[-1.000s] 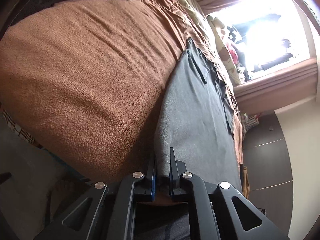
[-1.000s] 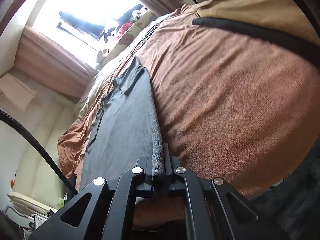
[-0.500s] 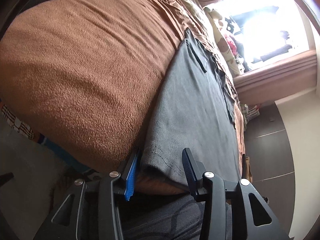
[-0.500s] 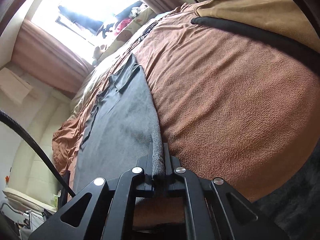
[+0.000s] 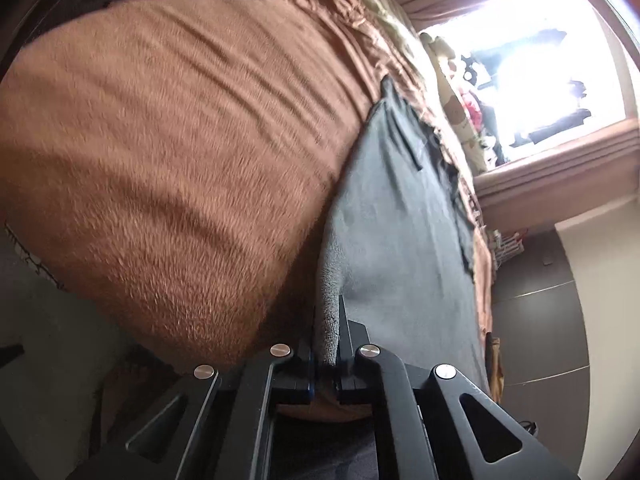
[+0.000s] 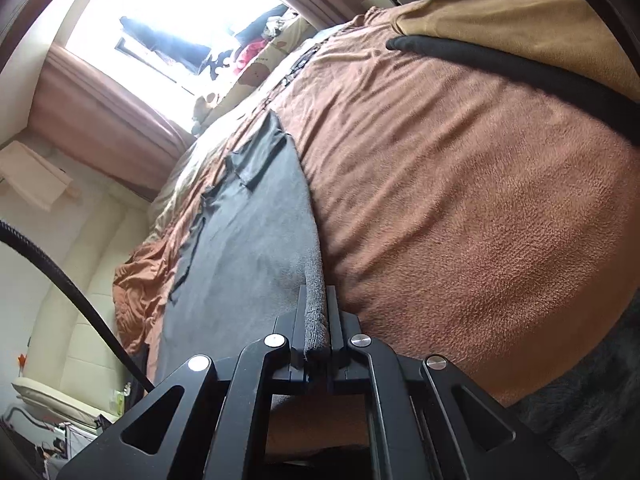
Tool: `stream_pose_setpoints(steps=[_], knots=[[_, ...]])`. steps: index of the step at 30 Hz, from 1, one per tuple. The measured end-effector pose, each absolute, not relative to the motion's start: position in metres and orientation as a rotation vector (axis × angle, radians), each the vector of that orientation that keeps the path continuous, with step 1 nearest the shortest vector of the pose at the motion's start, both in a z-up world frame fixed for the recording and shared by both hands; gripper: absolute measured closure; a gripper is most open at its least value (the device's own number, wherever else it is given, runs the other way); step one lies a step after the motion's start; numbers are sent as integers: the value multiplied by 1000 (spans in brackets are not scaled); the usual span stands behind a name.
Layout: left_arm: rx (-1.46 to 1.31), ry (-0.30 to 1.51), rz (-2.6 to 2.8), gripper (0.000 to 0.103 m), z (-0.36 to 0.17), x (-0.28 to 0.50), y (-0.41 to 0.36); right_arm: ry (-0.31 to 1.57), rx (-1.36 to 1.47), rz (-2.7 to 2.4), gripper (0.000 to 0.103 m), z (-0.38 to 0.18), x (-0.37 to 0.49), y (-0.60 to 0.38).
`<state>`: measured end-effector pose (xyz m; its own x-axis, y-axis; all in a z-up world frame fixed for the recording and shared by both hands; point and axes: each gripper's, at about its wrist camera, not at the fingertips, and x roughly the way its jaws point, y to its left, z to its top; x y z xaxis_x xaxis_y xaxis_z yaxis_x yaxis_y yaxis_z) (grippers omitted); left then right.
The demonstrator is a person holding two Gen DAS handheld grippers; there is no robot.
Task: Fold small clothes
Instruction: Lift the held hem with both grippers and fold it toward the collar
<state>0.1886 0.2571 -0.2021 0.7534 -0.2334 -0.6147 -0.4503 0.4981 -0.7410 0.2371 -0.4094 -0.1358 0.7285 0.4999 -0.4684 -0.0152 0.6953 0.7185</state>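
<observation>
A dark grey garment (image 5: pixel 392 216) (image 6: pixel 248 232) is lying spread flat on the brown blanket (image 5: pixel 168 152) (image 6: pixel 460 184), reaching from the bed's near edge toward the window end, where a loose flap (perhaps a sleeve) is showing. Its near hem corners are bunching into upright ridges.

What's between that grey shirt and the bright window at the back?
Beyond the grey shirt, rumpled brown blanket, then pale patterned bedding below the window. The right wrist view shows it best.

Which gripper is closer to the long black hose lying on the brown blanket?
Right. The right gripper pinches the grey cloth near the hose. The left gripper holds the other corner.
</observation>
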Motion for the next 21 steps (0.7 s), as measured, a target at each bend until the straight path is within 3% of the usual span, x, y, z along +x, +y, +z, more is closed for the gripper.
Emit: stream_pose_setpoints(steps=[21], knots=[[-1026,378,-52,98,-25,123,275,494,822,501,102,-27,153,-426]])
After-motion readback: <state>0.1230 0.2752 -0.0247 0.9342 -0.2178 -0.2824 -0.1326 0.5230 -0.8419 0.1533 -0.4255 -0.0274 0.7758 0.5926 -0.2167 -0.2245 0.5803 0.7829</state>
